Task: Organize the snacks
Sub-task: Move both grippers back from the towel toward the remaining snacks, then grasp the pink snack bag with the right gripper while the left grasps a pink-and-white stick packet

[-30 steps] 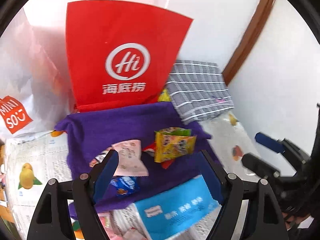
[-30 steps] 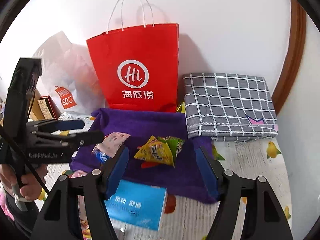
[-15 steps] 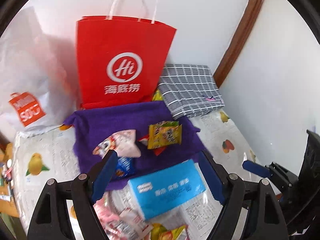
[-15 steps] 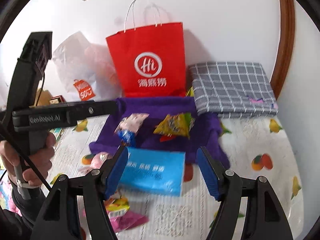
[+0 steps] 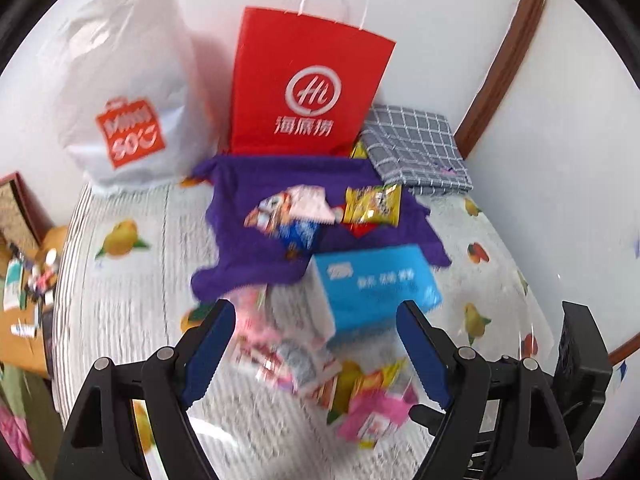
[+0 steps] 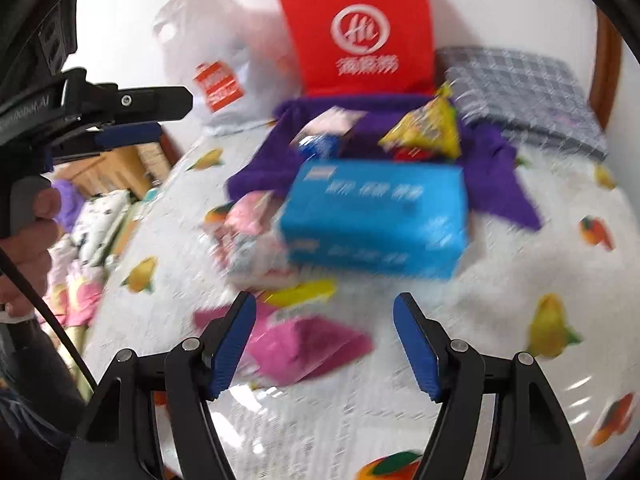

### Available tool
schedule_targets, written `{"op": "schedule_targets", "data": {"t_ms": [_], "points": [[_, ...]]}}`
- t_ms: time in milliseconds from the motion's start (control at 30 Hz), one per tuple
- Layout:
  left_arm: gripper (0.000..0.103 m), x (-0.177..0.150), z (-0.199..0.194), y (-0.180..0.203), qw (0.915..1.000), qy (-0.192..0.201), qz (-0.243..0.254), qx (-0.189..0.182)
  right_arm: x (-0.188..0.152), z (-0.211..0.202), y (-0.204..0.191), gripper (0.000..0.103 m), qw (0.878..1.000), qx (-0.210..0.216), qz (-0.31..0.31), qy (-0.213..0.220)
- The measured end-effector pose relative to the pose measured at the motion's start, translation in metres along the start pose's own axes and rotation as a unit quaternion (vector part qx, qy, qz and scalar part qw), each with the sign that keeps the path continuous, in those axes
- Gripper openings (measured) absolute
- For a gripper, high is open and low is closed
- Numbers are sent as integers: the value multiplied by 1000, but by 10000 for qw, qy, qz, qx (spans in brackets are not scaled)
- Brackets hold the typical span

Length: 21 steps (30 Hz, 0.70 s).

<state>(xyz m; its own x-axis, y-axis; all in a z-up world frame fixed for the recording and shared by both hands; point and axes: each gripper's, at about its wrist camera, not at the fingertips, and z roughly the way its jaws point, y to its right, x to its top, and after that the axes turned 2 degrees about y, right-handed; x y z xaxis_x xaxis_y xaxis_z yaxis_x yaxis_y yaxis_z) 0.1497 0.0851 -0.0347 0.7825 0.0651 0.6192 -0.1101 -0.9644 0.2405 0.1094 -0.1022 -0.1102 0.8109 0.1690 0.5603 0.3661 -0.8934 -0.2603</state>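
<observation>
Both hands look to be reaching for loose snack packets [image 5: 304, 364] lying near the blue box [image 5: 376, 284], with more snacks sorted on the purple cloth [image 5: 248, 252] farther back. The left gripper [image 5: 316, 352] and right gripper [image 6: 324, 344] tilt downward, jaws open and empty. Next, one must settle over a packet and close

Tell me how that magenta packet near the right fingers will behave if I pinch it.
The magenta packet looks like thin creased film lying flat, so it is probably light and floppy. Its glossy surface may slip between the fingers. It lies on a soft bedspread, which could give way beneath a pinch.
</observation>
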Motion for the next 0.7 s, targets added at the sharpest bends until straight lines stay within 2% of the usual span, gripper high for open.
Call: {"op": "schedule_targets", "data": {"t_ms": [133,200,533,700], "points": [[82,-24,-6,-8,9999,-65,-94,66,-17,-1,-15,71,9995,219,-206,81],[82,-33,-10,-11,9998,-72,-139,80,-24,3,-25,75,9990,178,-397,124],[82,-64,-27,-26,9990,-146,-246,331,-32,51,-39,76,9937,-581,-958,43],[82,-71,-13,-28,9982,-318,-281,416,-31,42,-26,65,9950,-497,-829,254]]}}
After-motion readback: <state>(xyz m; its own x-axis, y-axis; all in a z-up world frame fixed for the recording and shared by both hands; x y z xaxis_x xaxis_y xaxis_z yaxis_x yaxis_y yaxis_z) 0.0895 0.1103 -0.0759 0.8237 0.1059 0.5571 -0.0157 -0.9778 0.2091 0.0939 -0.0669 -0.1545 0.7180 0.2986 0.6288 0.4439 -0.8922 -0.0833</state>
